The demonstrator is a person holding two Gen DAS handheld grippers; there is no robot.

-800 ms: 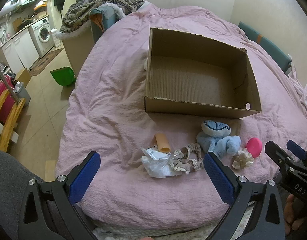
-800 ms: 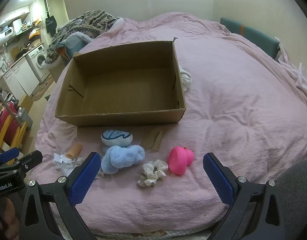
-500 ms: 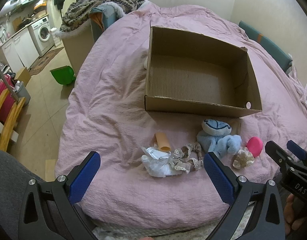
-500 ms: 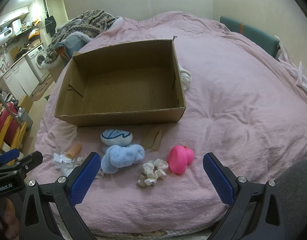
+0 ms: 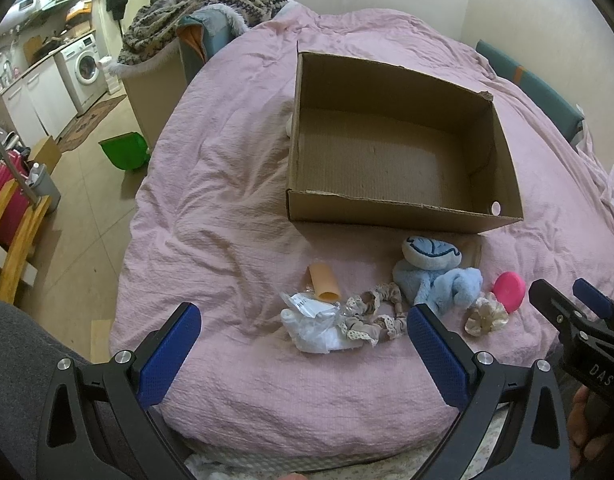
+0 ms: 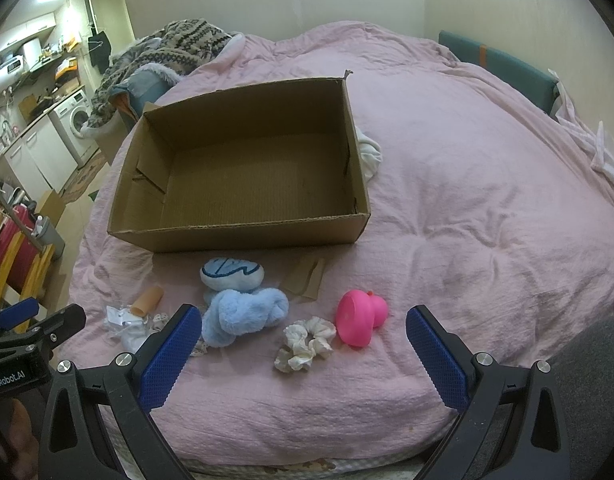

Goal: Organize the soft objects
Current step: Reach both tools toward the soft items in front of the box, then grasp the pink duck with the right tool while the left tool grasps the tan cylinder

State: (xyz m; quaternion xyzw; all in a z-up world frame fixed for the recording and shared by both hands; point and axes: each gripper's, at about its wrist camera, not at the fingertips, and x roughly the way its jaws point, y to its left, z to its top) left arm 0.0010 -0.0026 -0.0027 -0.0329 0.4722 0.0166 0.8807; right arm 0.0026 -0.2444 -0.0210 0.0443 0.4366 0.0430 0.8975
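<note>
— Both tools are wide open, right? The left tool [image 5: 303, 344] and the right tool [image 6: 303, 344] hold nothing.

— Yes. They hang over the near edge of the bed [image 6: 487, 208], tipped down. Nothing sits between the blue pads [image 5: 169, 354].

— What is closest to the left tool?

— A white plastic bag [image 5: 313, 326], with a lacy brown hair band [image 5: 377, 314] touching it. A small tan tube [image 5: 325, 282] lies just behind the bag.

— And by the right tool?

— A white scrunchie [image 6: 305, 342] and a pink rubber toy [image 6: 359, 316] just beside it. A fluffy blue toy [image 6: 243, 316] lies to their left. A white and blue pouch [image 6: 231, 273] touches the top of it.

— Where do the soft things lie?

— All in a row on the pink cover, near the front edge of the bed.

— What is behind them?

— A flat bit of brown card [image 6: 305, 278]. Then a big cardboard box [image 6: 243, 232], open at the top. A white cloth [image 6: 369, 154] peeks out by its right side.
</note>
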